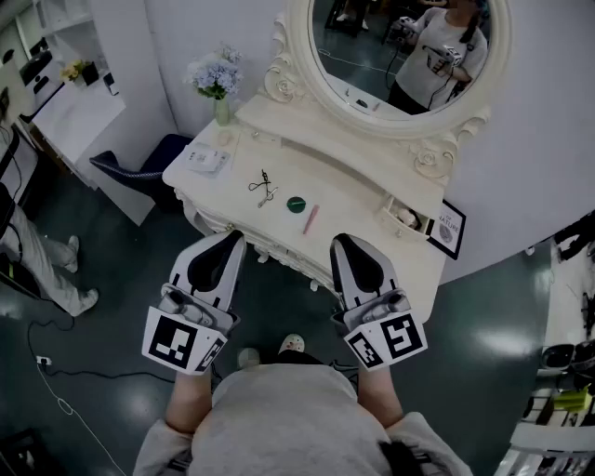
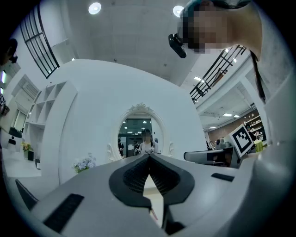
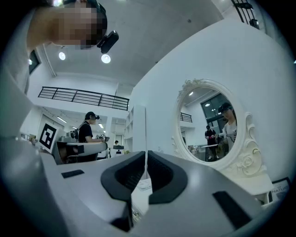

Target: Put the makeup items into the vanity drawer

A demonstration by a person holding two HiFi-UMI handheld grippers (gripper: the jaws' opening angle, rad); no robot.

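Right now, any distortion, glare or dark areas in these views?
Head view: dim overall, corners darkest, vanity top sharp. Left gripper view: strong fisheye, black corners, ceiling light flares. Right gripper view: same fisheye, mirror skewed.

The worktop (image 1: 353, 186) looks smooth, cream-painted, faintly glossy; the mirror (image 1: 409, 46) is polished glass. The eyelash curler (image 1: 263, 189) looks like thin metal. The left gripper (image 2: 149, 157) shows matt grey plastic, its fingers (image 2: 134, 176) ribbed black.

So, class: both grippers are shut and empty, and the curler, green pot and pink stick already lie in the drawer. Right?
Not in the drawer: the head view shows the curler, green pot and pink stick on the vanity top. The rest holds.
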